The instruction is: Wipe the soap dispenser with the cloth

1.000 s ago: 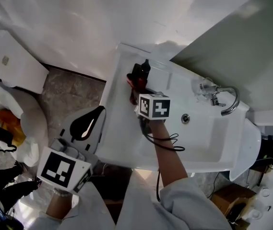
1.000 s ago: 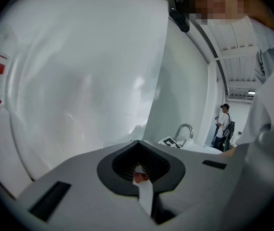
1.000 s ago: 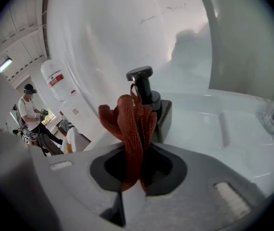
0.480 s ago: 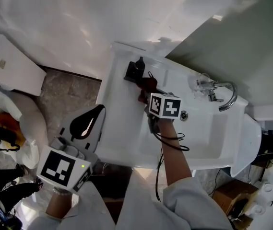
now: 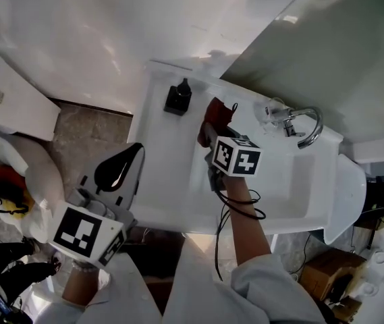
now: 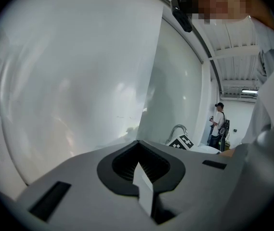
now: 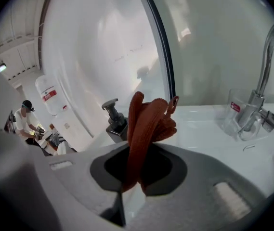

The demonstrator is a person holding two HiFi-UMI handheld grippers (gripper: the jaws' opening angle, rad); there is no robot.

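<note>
Right gripper (image 7: 133,179): jaws clamped on red cloth (image 7: 149,121). Left gripper (image 6: 144,196): jaws closed, empty, near-left of sink (image 5: 168,181). Soap dispenser (image 5: 177,98) on sink's far-left ledge, just left of cloth, not touching. We bring cloth left and press bunched end lightly against bottle, so as not to tip it.

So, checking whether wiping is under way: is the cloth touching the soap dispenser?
No, the head view shows the cloth apart from the soap dispenser, with bare sink between them.
</note>
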